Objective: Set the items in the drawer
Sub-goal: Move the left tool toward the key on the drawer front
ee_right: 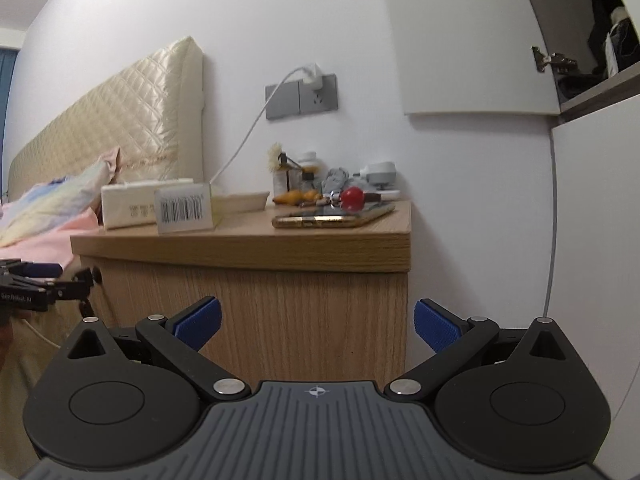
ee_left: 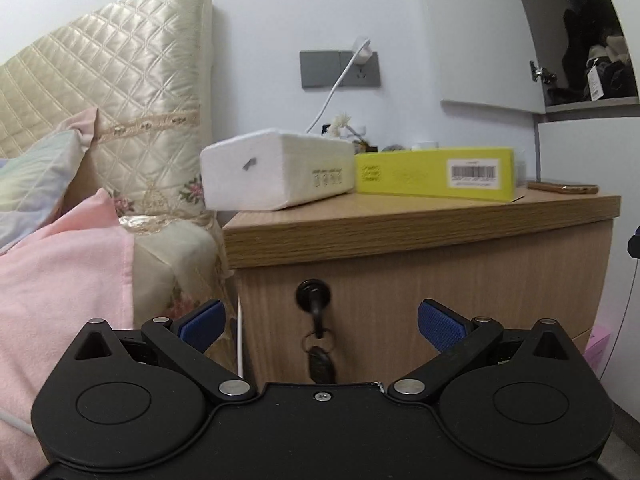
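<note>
I am holding the left gripper (ee_left: 320,320) spread before the drawer (ee_left: 420,292); its key (ee_left: 316,312) risks slipping. Right gripper (ee_right: 316,320) is hanging spread, items on the nightstand (ee_right: 248,246).

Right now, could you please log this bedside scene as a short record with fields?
surface: wooden nightstand
drawer: shut, black key in its lock
on top: white tissue pack, yellow barcoded box, gold phone, red ball
left gripper: open, empty, facing the key
right gripper: open, empty
</note>
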`<state>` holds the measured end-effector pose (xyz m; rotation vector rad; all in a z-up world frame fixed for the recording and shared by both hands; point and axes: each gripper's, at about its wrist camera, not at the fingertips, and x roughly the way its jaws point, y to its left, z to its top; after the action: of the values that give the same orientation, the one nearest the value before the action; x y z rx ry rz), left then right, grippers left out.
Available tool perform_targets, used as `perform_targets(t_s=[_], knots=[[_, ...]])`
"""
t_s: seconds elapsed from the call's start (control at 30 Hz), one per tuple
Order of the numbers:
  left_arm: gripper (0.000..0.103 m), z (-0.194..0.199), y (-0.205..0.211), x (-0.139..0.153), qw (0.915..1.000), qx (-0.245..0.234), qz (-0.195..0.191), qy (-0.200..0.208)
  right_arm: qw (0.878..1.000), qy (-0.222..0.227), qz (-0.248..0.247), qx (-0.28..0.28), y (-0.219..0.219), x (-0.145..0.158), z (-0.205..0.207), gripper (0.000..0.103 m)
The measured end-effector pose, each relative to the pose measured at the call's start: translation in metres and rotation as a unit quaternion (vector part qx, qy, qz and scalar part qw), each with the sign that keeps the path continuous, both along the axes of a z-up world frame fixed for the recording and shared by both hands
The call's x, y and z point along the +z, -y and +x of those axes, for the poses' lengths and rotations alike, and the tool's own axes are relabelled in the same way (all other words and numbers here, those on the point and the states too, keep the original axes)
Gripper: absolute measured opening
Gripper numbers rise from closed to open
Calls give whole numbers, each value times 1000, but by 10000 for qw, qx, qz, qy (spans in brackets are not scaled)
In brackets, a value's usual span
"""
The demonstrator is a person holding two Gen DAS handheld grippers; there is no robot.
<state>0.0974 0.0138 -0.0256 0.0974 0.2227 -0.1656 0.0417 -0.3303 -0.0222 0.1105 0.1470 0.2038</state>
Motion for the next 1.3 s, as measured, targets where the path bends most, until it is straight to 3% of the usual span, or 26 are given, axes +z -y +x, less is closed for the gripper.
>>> perform_targets(t_s=[0.13, 0.57, 0.87, 1.3], knots=[[102, 11, -2, -3, 9996, -79, 126, -225, 9987, -159, 447, -186, 12, -7, 9, 103], [102, 40, -8, -9, 9988, -72, 80, -476, 9996, -26, 202, 176, 19, -12, 39, 103], [102, 49, -15, -10, 9983, -311, 87, -484, 9996, 137, -62, 236, 10, -22, 37, 103], [101, 52, -17, -7, 9977, -454, -20, -504, 9996, 106, 136, 223, 4, -22, 44, 103]])
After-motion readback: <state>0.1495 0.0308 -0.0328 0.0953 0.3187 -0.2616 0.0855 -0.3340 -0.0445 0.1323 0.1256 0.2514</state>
